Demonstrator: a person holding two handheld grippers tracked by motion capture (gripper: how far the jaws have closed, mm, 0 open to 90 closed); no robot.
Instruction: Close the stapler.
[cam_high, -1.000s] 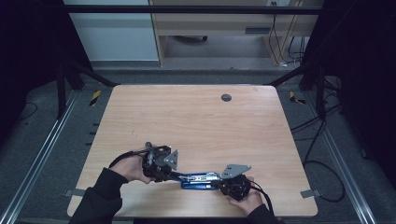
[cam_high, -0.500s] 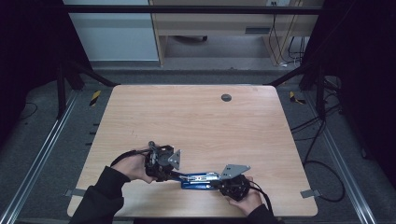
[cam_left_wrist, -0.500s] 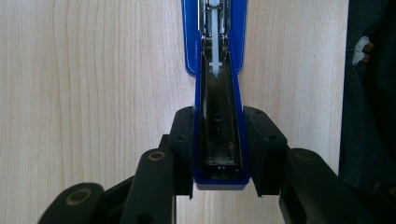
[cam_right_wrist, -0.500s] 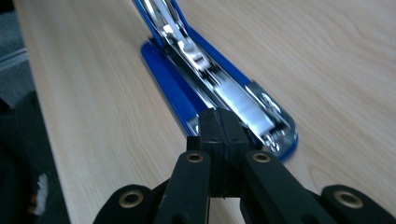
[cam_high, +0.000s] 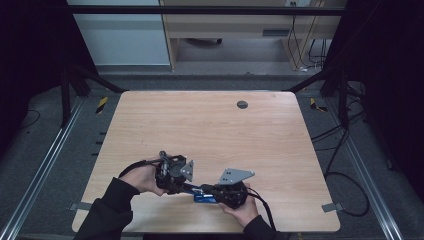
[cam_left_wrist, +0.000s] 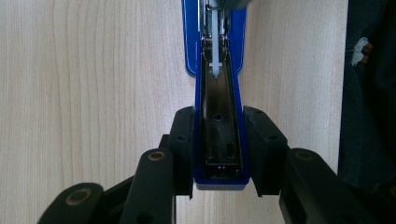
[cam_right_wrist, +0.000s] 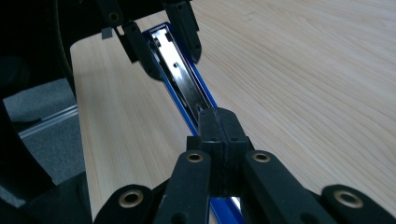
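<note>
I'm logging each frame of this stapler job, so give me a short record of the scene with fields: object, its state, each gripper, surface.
object: blue stapler, lying near the table's front edge
state: opened out flat, metal staple channel exposed
left gripper: jaws clamped on both sides of the stapler's end
right gripper: jaws shut together, pads touching, over the stapler's other half
surface: light wooden table
other: round dark grommet near the far edge

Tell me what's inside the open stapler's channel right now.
The stapler channel shows bare dark metal with a white pusher at its far end; no staples are visible. The right gripper covers the rest.
</note>
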